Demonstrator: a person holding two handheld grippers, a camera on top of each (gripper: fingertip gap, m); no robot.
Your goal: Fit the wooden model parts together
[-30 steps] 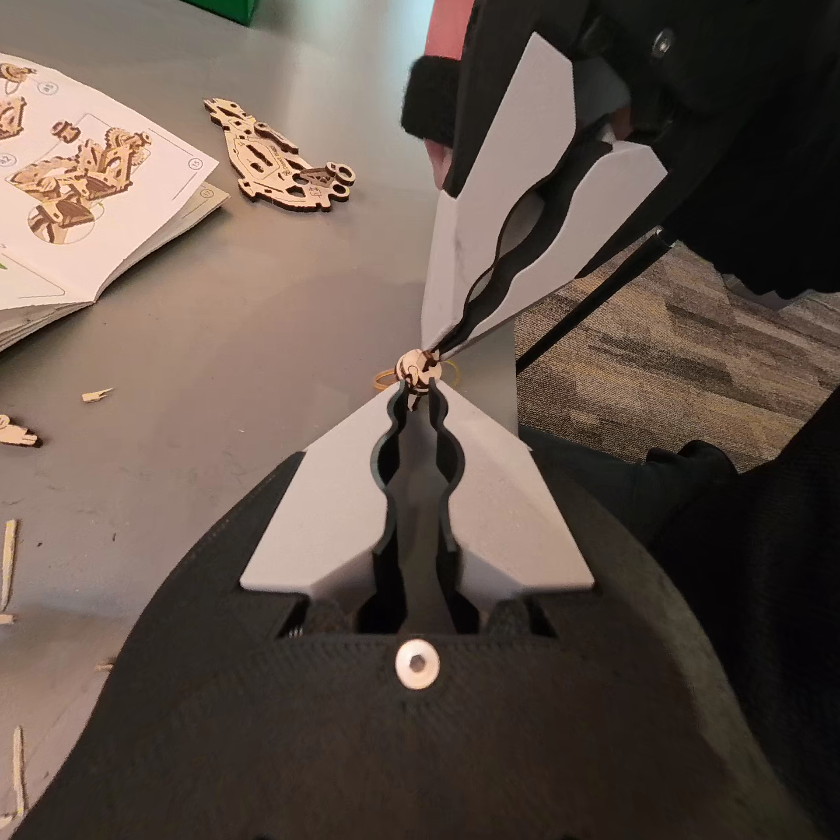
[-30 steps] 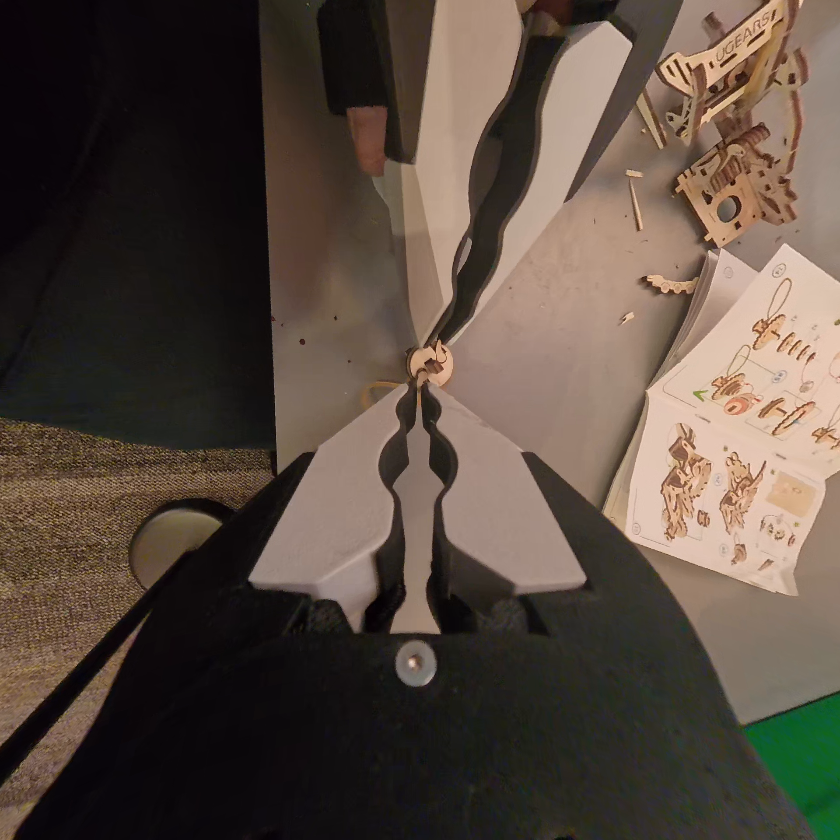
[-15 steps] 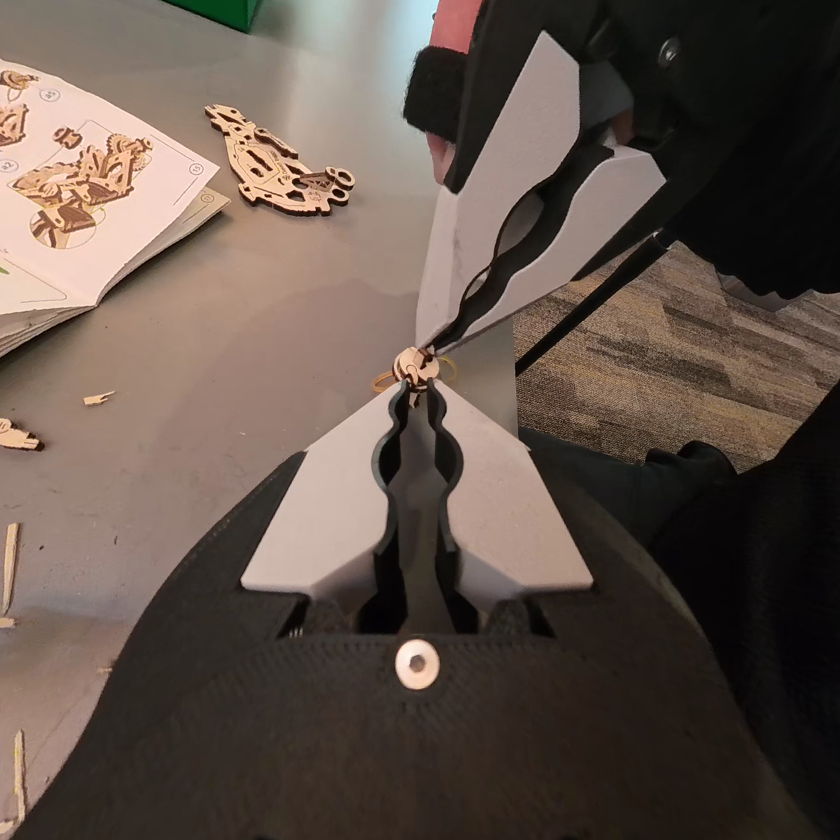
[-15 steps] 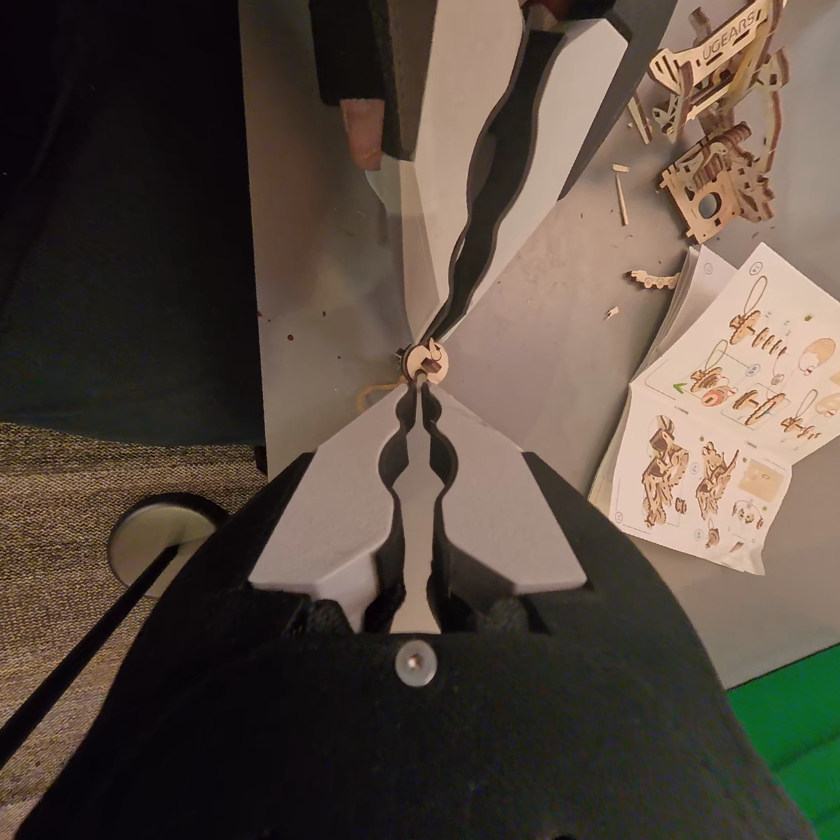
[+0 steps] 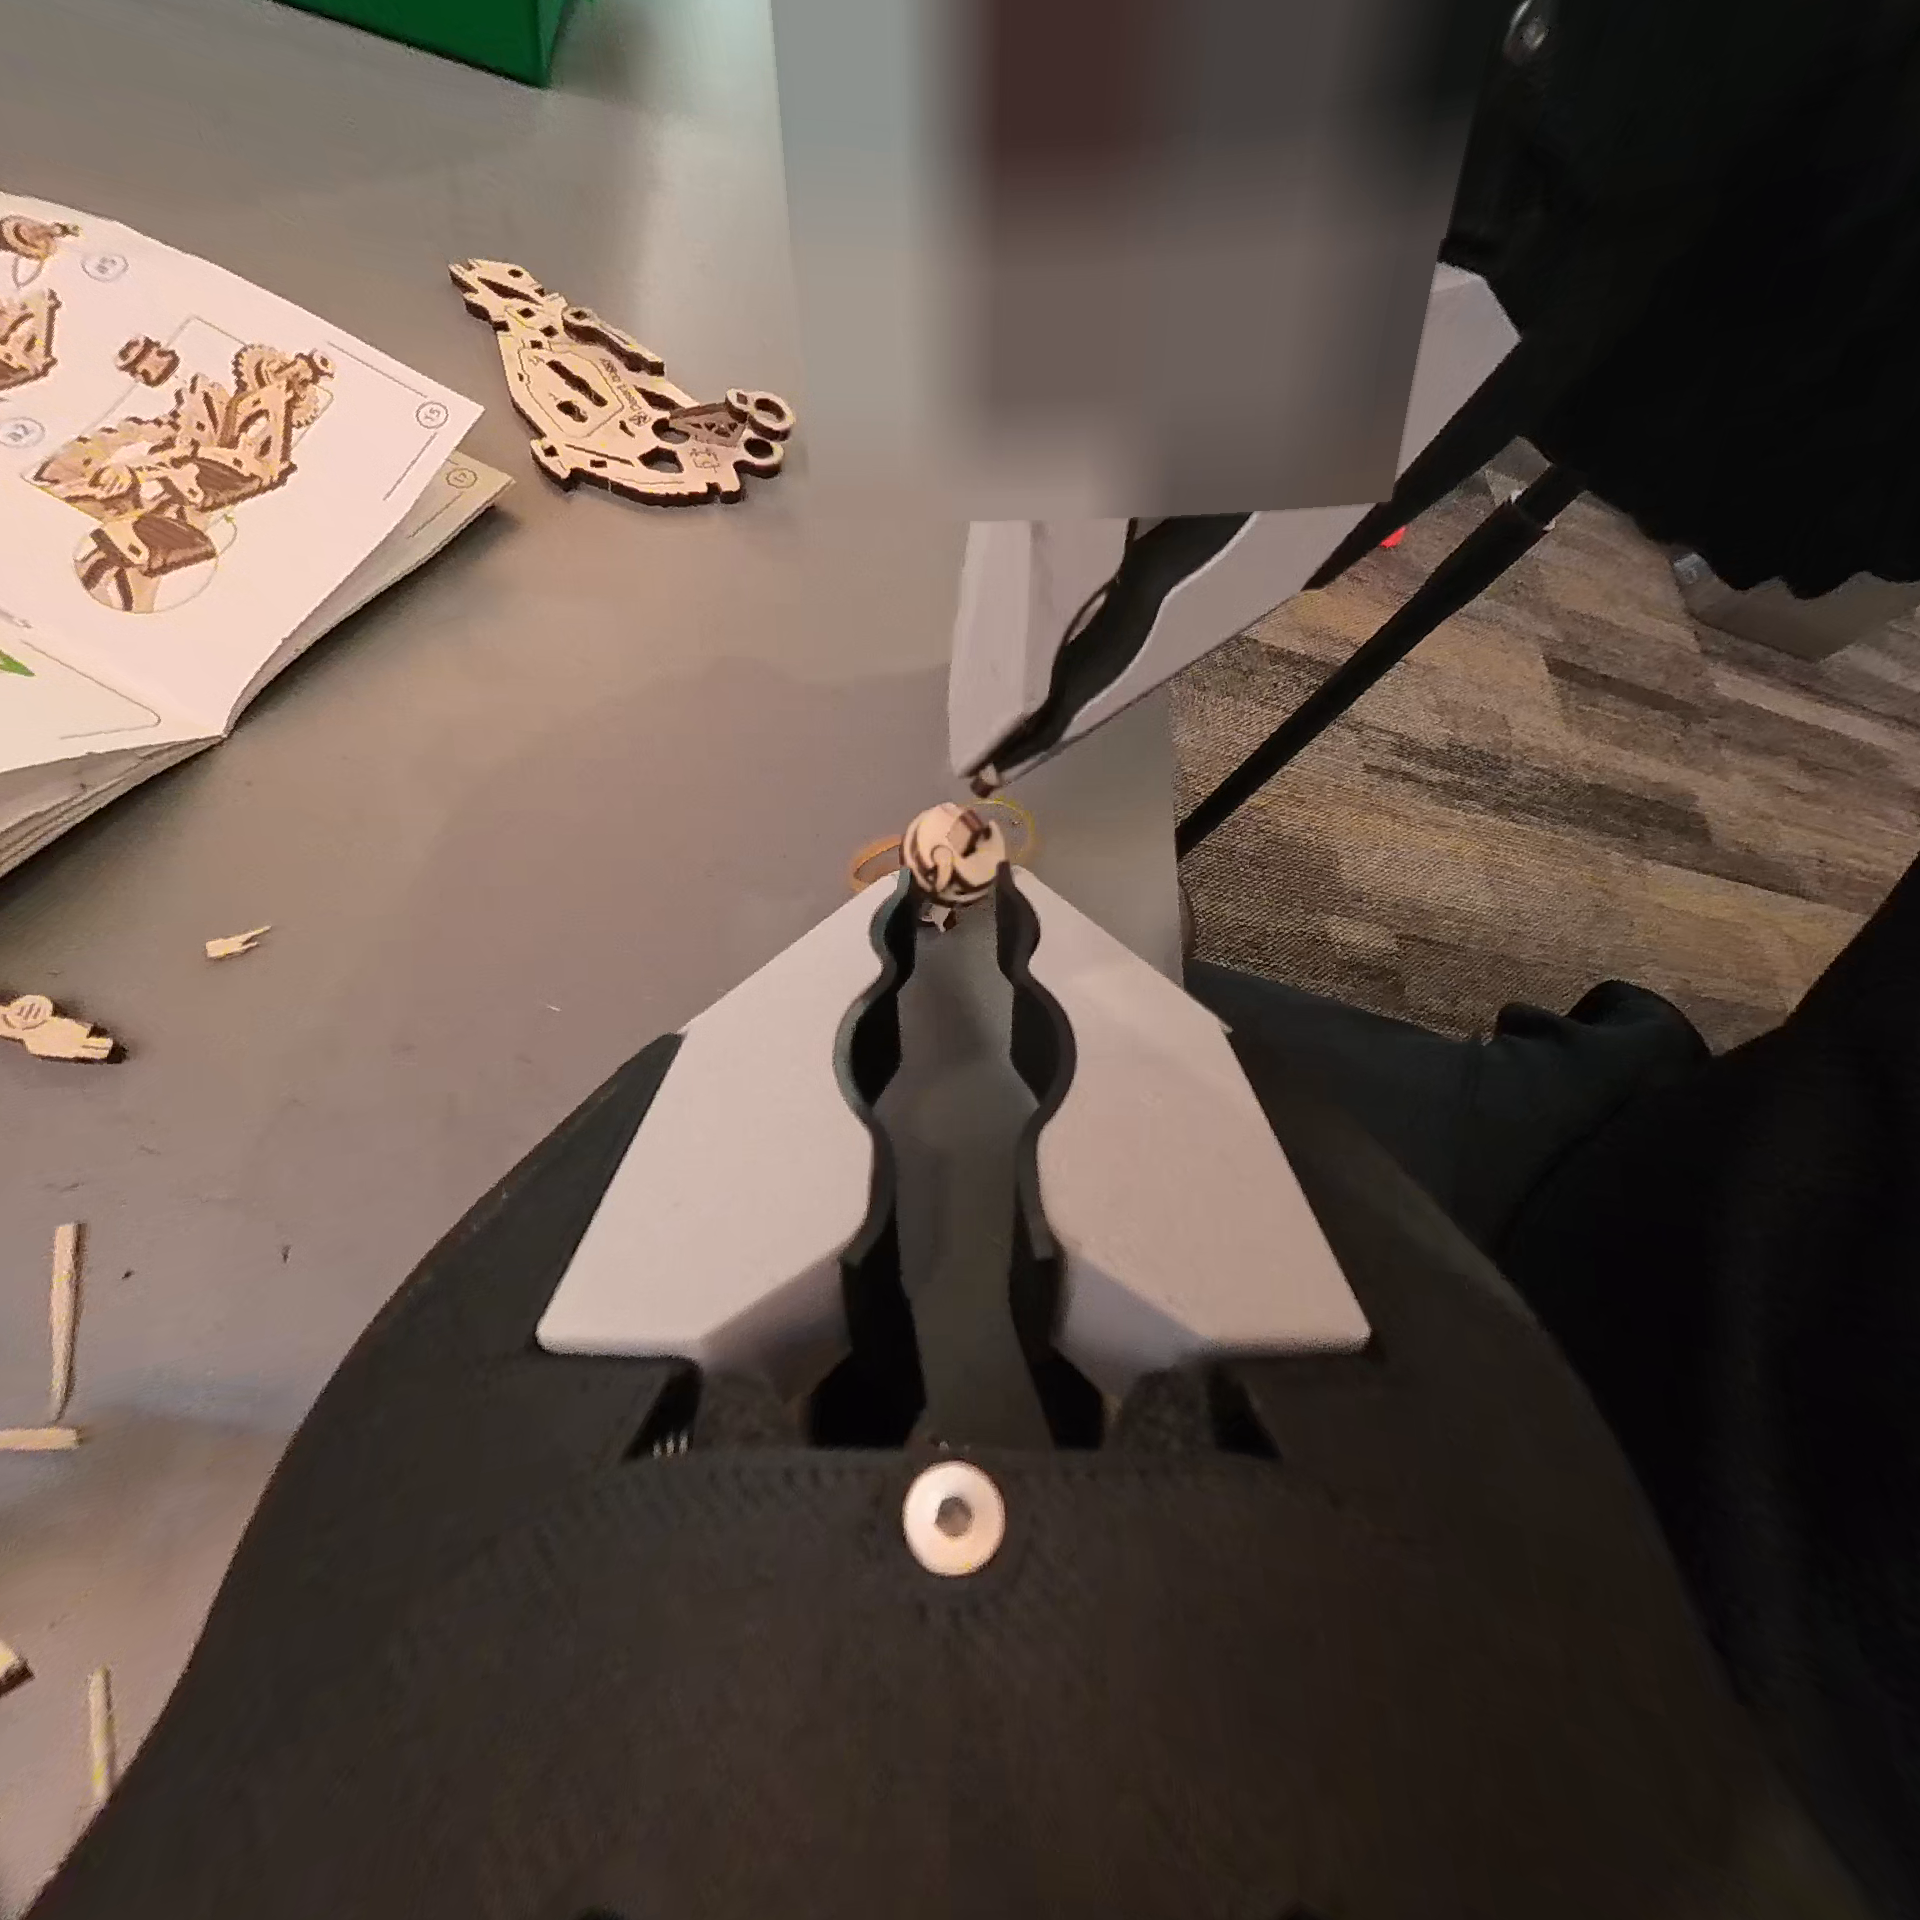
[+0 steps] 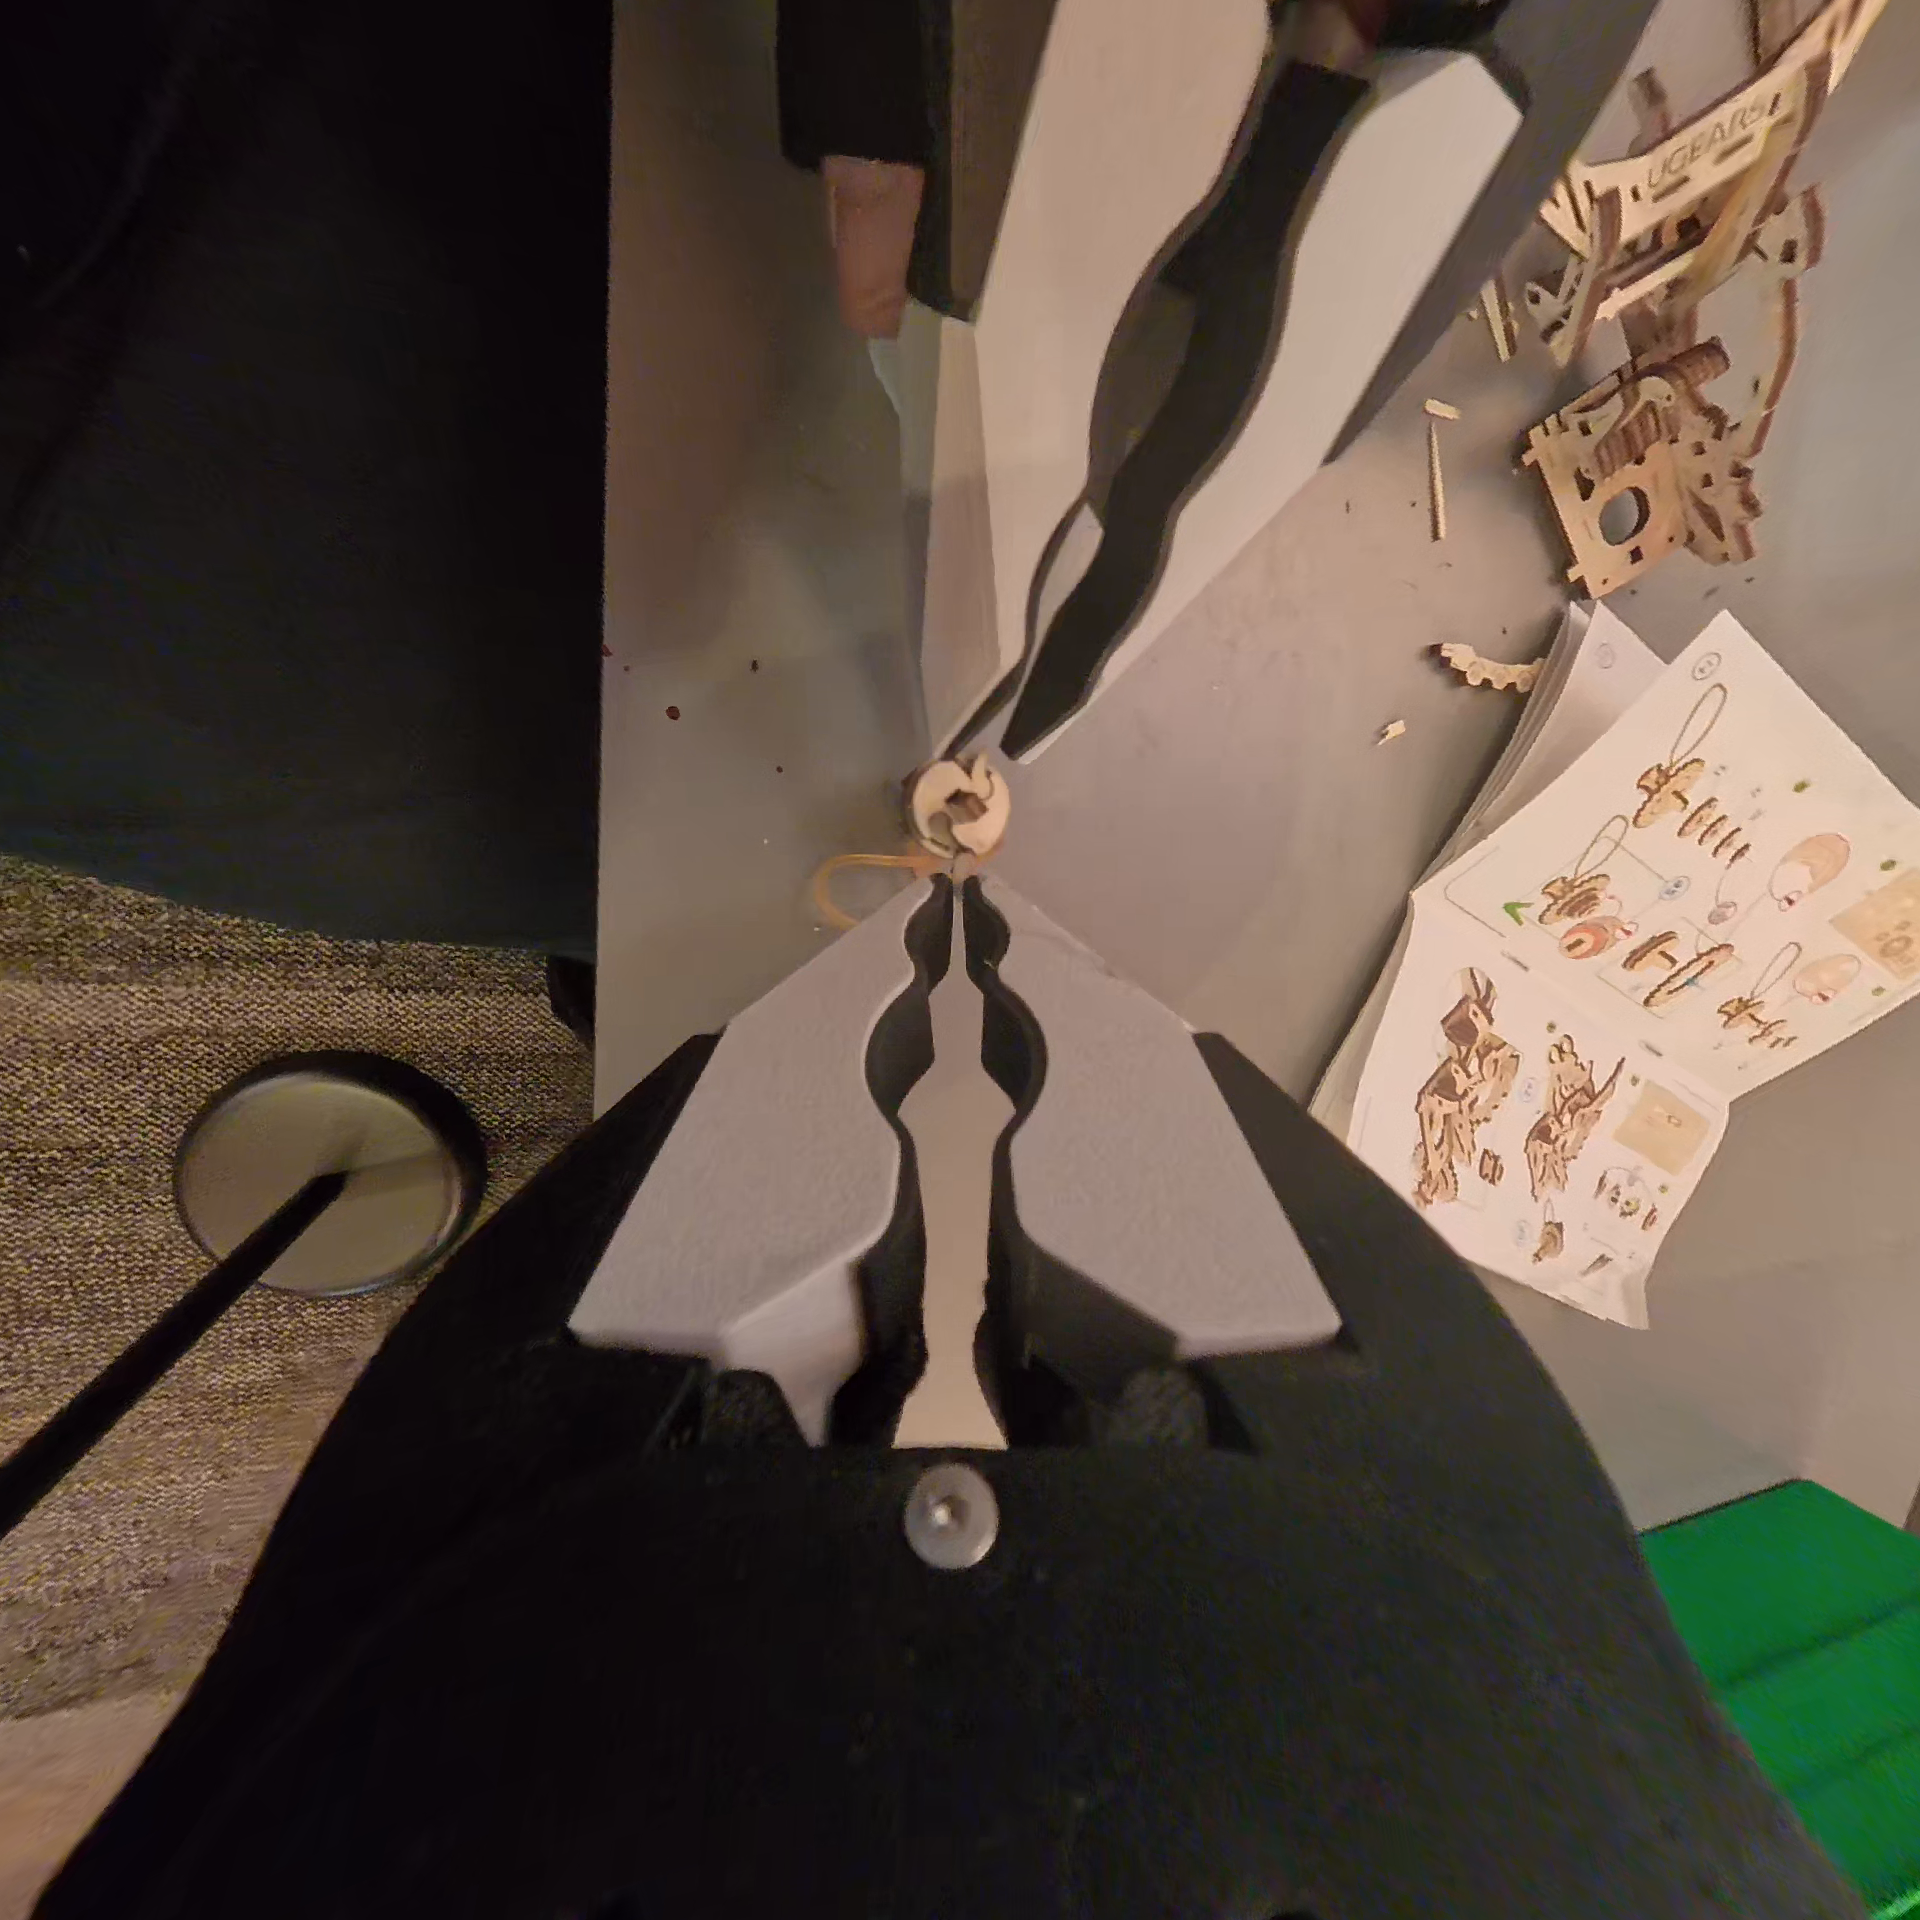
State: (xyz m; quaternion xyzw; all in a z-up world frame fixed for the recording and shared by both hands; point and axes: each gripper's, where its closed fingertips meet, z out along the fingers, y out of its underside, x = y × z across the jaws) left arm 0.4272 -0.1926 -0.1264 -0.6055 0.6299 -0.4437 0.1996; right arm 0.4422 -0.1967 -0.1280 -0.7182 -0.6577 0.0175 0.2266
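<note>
A small round wooden part [image 5: 951, 854] sits between the tips of my left gripper [image 5: 953, 881], which is shut on its sides and holds it just above the grey table [image 5: 540, 831]. A short stub of the part points back between the left fingers. My right gripper [image 6: 957, 883] has its jaws together, with its tips just short of the round part [image 6: 956, 805]. In the left wrist view the right gripper [image 5: 984, 774] shows a tiny dark bit at its tips that I cannot identify. A yellow rubber band [image 6: 847, 883] lies under the part.
An open instruction booklet [image 5: 156, 468] lies on the table and also shows in the right wrist view [image 6: 1662, 987]. Also there: a flat wooden piece [image 5: 613, 405], a part-built wooden model [image 6: 1652, 478], wood slivers [image 5: 64, 1320] and a green box [image 6: 1818, 1662]. The table edge and the carpet [image 5: 1558, 748] are close by. Less than 4 cm separates the two grippers' tips. Left tips and right tips are each some 15 centimeters from the flat wooden piece [image 5: 613, 405].
My left jaws have spread wider and now hold the round part by its sides. My right gripper has drawn back a little, so its tips stand off the part.
</note>
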